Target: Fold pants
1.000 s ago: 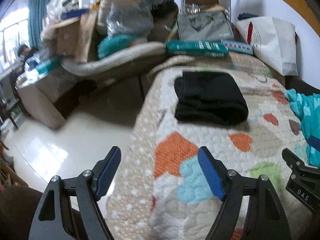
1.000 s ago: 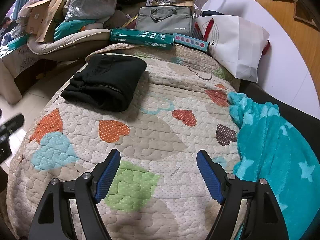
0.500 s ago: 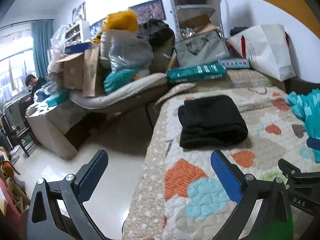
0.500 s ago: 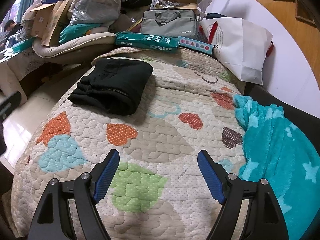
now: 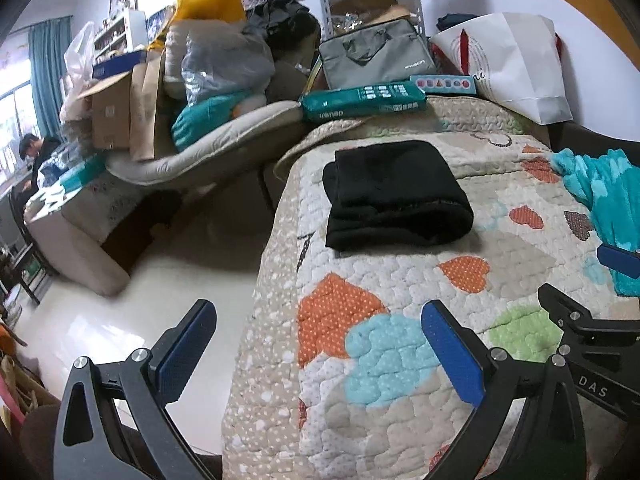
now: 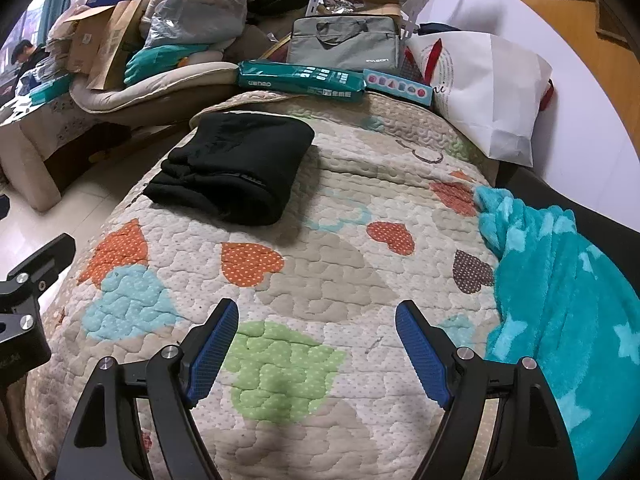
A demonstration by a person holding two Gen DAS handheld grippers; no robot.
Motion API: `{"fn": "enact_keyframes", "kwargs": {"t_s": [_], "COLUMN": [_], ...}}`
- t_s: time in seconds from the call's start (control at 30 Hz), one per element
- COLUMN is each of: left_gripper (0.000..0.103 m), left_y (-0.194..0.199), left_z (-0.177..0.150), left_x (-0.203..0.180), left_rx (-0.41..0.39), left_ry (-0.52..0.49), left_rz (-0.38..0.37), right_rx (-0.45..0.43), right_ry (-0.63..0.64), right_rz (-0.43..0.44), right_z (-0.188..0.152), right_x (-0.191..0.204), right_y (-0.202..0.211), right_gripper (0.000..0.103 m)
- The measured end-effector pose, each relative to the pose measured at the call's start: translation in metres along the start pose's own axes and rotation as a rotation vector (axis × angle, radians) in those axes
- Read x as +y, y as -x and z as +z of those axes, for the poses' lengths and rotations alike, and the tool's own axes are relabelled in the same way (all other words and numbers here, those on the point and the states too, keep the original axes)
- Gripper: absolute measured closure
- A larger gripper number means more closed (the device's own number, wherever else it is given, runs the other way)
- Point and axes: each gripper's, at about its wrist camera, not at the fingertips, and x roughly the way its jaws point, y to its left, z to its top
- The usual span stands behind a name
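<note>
The black pants (image 5: 394, 194) lie folded into a thick rectangle on the heart-patterned quilt (image 5: 400, 360), near its far left edge. They also show in the right wrist view (image 6: 236, 166). My left gripper (image 5: 320, 354) is open and empty, held over the quilt's near left edge, well short of the pants. My right gripper (image 6: 316, 350) is open and empty above the quilt's near middle (image 6: 328, 264), also apart from the pants. Part of the right gripper shows at the right of the left wrist view (image 5: 592, 328).
A teal fleece blanket (image 6: 560, 300) lies on the quilt's right side. A green package (image 6: 300, 80), a grey bag (image 6: 344, 44) and a white paper bag (image 6: 488, 92) stand at the far end. Floor (image 5: 120, 320) and a cluttered sofa (image 5: 180, 152) lie to the left.
The left gripper's view tilted up, then came back down and nearer the quilt. The right gripper drew slightly back. The pants have not moved. Both grippers stayed open.
</note>
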Motion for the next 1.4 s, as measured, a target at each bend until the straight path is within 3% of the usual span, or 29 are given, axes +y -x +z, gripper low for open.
{"fn": "enact_keyframes", "kwargs": {"t_s": [0.73, 1.4], "left_gripper": [0.0, 0.0], "left_y": [-0.014, -0.019], "left_z": [-0.005, -0.006], "left_x": [0.011, 0.013], "left_rx": [0.101, 0.127], "left_ry": [0.088, 0.105], "left_rz": [-0.054, -0.07], "right_rx": [-0.009, -0.014], "right_ry": [0.014, 0.016], "right_rz": [0.019, 0.028], "right_z": [-0.002, 0.0], "right_x": [0.007, 0.01], "right_y": [0.002, 0.005], "right_gripper": [0.017, 0.016]}}
